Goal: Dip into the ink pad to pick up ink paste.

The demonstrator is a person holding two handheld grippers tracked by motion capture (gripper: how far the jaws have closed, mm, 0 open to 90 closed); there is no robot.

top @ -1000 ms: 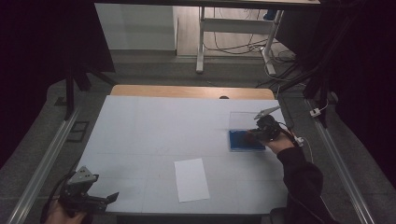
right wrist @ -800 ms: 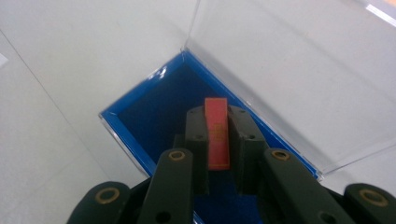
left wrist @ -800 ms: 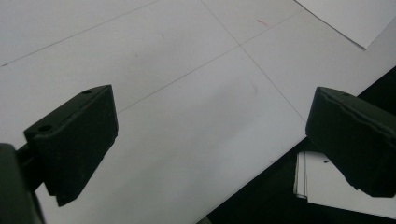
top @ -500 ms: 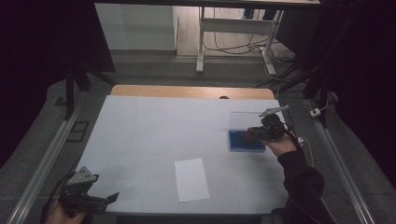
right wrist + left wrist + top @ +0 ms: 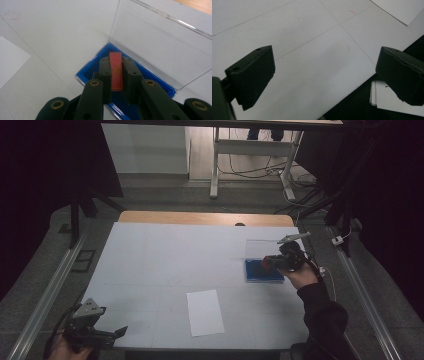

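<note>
A shallow blue box (image 5: 264, 271) (image 5: 91, 68) lies at the table's right side, its clear lid (image 5: 261, 249) (image 5: 155, 42) standing up behind it. My right gripper (image 5: 268, 262) (image 5: 115, 62) hovers just over the box, shut on a thin red block (image 5: 116, 71) held on edge between its jaws. A white sheet of paper (image 5: 205, 312) (image 5: 10, 63) lies flat near the front middle of the table. My left gripper (image 5: 118, 332) (image 5: 325, 53) sits low at the front left corner, jaws wide apart with nothing between them, above bare table.
The white table top (image 5: 175, 255) is ruled with faint lines; its front edge (image 5: 352, 91) runs just under the left gripper, with loose paper (image 5: 387, 97) below it. A wooden strip (image 5: 200, 217) borders the far edge. Metal rails (image 5: 47, 300) flank both sides.
My right gripper has lifted a little above the blue box with the red block still in its jaws. The left gripper has stayed where it was.
</note>
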